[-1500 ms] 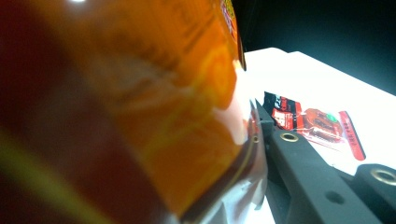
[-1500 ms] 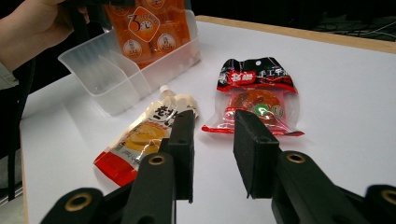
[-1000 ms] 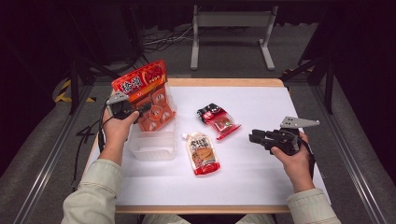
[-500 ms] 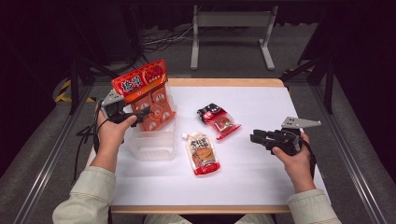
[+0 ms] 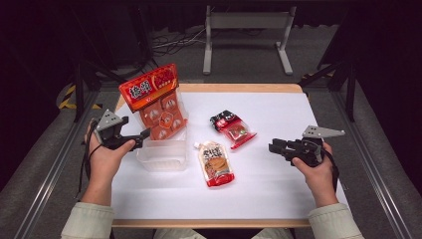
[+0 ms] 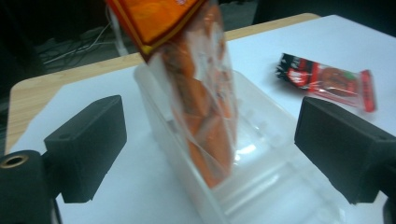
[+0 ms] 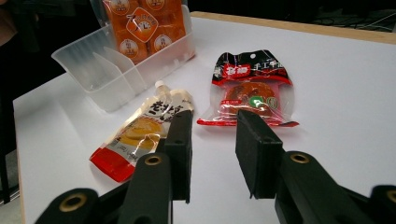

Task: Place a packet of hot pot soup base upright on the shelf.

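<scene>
An orange snack bag (image 5: 158, 105) stands upright in the far end of a clear plastic container (image 5: 164, 157) at the table's left. My left gripper (image 5: 143, 135) sits just left of the container, open and holding nothing. In the left gripper view the bag (image 6: 201, 112) and the container (image 6: 261, 186) lie ahead between its wide-open jaws (image 6: 212, 140). A spouted pouch (image 5: 215, 163) and a red-and-black packet (image 5: 233, 128) lie flat mid-table. My right gripper (image 5: 273, 147) hovers to their right, open with a narrow gap (image 7: 215, 140), pointing at the pouch (image 7: 140, 130) and the packet (image 7: 252, 88).
The white table top (image 5: 278, 199) has bare room at the front and the far right. A wooden edge (image 5: 239, 88) runs along the back. Dark floor, cables and a metal stand (image 5: 249, 30) lie beyond the table.
My left gripper has drawn back from the orange bag toward the near-left side. The bag stays standing in the container. The right gripper has barely moved.
</scene>
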Motion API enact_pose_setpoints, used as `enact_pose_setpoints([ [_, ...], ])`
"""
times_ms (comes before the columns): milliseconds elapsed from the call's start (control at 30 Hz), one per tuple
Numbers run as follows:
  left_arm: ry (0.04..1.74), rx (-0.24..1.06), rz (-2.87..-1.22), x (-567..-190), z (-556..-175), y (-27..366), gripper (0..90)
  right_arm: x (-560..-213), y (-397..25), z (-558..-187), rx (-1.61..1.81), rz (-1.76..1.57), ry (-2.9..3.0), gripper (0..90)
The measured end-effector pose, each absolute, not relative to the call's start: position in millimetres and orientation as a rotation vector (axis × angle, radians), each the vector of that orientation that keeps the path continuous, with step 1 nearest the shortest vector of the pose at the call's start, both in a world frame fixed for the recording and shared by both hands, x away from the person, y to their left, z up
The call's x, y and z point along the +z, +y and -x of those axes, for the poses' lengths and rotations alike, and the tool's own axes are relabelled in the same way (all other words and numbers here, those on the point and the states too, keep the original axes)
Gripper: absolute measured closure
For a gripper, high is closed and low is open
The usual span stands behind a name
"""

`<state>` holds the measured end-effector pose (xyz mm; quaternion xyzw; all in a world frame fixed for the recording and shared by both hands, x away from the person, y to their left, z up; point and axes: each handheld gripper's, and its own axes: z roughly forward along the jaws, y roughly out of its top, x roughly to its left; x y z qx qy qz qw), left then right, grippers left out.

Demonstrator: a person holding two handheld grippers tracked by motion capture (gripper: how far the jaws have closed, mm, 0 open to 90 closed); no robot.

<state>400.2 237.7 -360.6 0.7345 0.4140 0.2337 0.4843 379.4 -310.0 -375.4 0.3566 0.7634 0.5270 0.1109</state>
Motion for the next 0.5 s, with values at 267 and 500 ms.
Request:
enact_pose_setpoints([
  [267, 0.986, 0.49, -1.805, -366.0, -383.6, 241.3, 9.8, -373.8, -305.6, -381.6, 1.552, -1.027, 2.252, 64.9],
  [500, 0.967, 0.465, -1.793, -364.7, -377.5, 244.5, 9.8, -371.3, -297.9, -390.9, 1.566, -1.023, 2.264, 57.8],
])
